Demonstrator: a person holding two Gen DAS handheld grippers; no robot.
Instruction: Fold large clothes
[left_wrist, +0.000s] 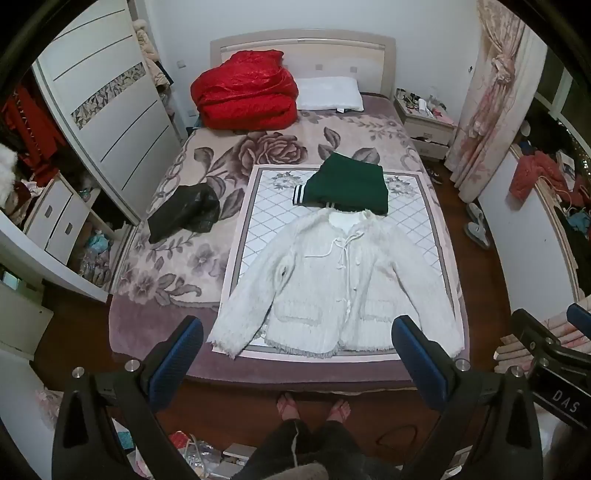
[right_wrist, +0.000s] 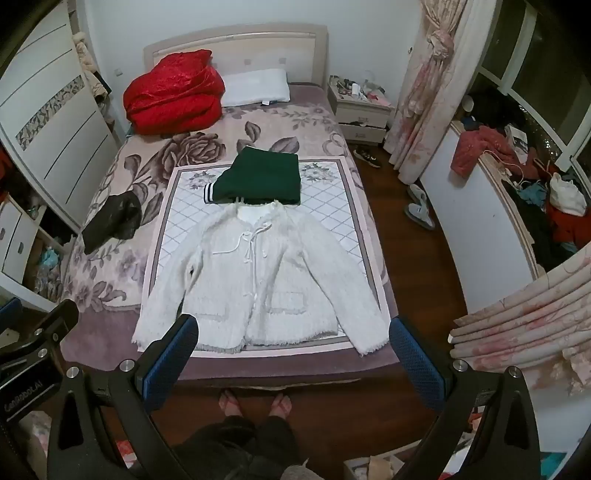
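A white fuzzy jacket (left_wrist: 332, 280) lies spread flat, front up, sleeves out, on a quilted mat (left_wrist: 266, 206) on the bed; it also shows in the right wrist view (right_wrist: 258, 280). A folded green garment (left_wrist: 349, 184) with striped cuff lies just beyond its collar, and also shows in the right wrist view (right_wrist: 262, 177). My left gripper (left_wrist: 297, 328) is open and empty, held above the bed's foot edge. My right gripper (right_wrist: 293, 328) is open and empty, beside it to the right.
A black bag (left_wrist: 184, 216) lies left of the mat. A red quilt (left_wrist: 245, 96) and white pillow (left_wrist: 328, 92) are at the headboard. A wardrobe (left_wrist: 103, 110) stands left; nightstand (right_wrist: 360, 107), curtains (right_wrist: 436, 81) and slippers (right_wrist: 419, 206) are at right. The person's feet (left_wrist: 314, 406) are at the bed's foot.
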